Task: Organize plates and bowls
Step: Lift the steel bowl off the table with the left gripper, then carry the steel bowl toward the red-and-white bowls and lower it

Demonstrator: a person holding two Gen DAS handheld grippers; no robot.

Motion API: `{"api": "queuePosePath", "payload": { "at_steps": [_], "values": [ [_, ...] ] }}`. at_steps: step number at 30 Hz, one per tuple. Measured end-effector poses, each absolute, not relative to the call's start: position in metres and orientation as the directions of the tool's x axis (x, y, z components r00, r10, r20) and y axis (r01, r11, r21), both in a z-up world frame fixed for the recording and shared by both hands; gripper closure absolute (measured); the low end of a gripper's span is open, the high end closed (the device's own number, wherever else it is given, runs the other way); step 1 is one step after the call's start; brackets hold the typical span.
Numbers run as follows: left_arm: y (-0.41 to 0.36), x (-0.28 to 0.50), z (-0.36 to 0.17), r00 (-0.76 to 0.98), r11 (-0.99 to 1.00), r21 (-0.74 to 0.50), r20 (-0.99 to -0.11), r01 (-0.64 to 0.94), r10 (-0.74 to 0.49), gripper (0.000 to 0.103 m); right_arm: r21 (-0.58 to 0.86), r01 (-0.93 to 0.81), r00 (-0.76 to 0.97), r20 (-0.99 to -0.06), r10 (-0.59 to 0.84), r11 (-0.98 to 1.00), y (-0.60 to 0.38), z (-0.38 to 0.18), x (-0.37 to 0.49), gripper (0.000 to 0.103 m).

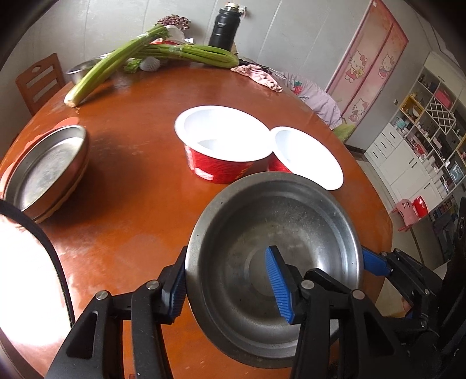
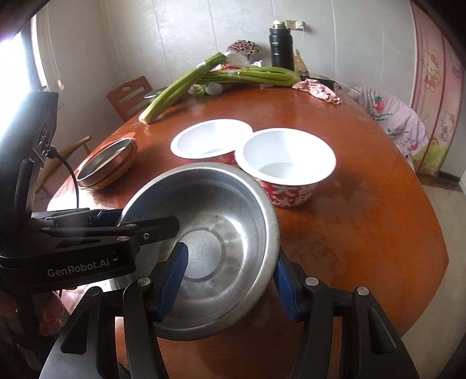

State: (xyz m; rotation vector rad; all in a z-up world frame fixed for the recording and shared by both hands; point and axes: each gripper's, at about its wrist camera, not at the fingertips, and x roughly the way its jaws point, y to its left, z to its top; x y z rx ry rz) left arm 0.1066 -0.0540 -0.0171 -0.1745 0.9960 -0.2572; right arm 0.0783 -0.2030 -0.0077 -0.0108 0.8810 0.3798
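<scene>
A steel bowl [image 1: 271,250] [image 2: 215,239] is held near the table's front edge. My left gripper [image 1: 230,288] straddles its left rim, one finger outside and one inside, with the jaws wide apart. My right gripper [image 2: 230,282] straddles its right rim the same way, and shows in the left wrist view [image 1: 375,262]. Whether either pad presses the rim I cannot tell. Two red bowls with white insides [image 1: 221,137] [image 1: 305,154] [image 2: 209,140] [image 2: 285,157] stand side by side in the middle. A stack of steel plates [image 1: 49,169] [image 2: 107,163] sits at the left.
The round wooden table [image 1: 139,215] [image 2: 364,227] carries celery stalks [image 1: 145,55] [image 2: 221,78], a black flask [image 1: 224,26] [image 2: 281,46] and a pink cloth [image 1: 256,75] at the back. A wooden chair [image 1: 38,81] stands at the left, a shelf unit [image 1: 422,140] at the right.
</scene>
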Motion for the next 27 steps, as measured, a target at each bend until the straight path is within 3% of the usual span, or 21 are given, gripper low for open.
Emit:
{"api": "queuePosePath", "payload": {
  "at_steps": [27],
  "values": [
    [-0.018,0.096,-0.031,0.526,0.965,-0.25,-0.811,0.083,-0.255,0.052,0.151,-0.383,0.526,-0.775,0.35,0.911,-0.165,-0.018,0.078,0.044]
  ]
}}
